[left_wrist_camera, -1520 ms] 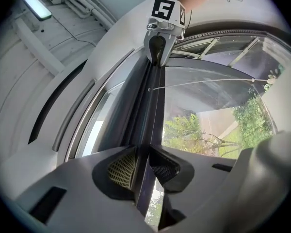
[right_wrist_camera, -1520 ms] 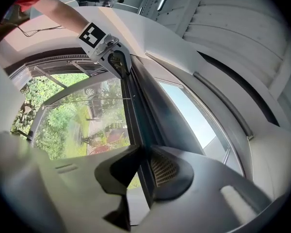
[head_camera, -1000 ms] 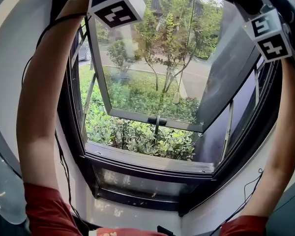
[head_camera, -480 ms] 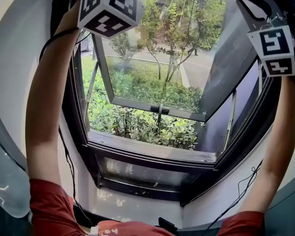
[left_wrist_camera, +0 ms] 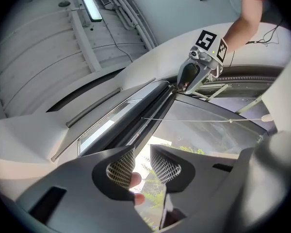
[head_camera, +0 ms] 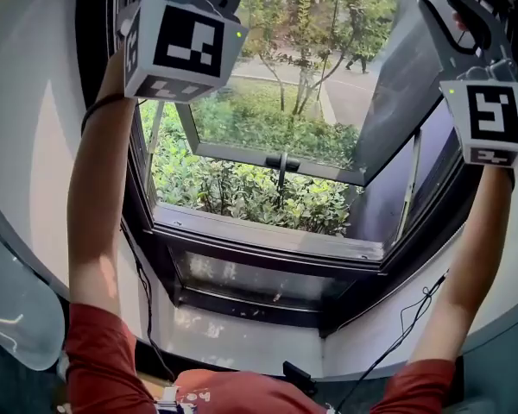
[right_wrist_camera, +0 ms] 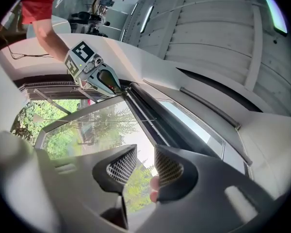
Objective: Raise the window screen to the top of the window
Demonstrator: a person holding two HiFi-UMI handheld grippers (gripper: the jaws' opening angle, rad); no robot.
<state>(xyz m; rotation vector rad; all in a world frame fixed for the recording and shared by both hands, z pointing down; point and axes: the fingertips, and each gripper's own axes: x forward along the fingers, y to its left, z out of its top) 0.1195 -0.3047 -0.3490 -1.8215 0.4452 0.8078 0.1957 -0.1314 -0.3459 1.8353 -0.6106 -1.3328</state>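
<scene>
While the window screen (left_wrist_camera: 136,125) shows dark, left tool (left_wrist_camera: 143,166), just widened, and right tool (right_wrist_camera: 145,166) gape empty.

- Leafy shrubs (head_camera: 242,201) fill the head view's centre.
- Thin-trunked trees (head_camera: 306,41) stand at 12 o'clock, with a paved path (head_camera: 354,97) beside them at 1 o'clock.
- A black cable (head_camera: 144,296) hangs at 8 o'clock against the white wall (head_camera: 233,352).
- A lit ceiling lamp (left_wrist_camera: 91,6) shows at 11 o'clock in the left gripper view.

White walls (head_camera: 26,145), ribbed ceiling (left_wrist_camera: 39,47) with strip light (left_wrist_camera: 91,6)
</scene>
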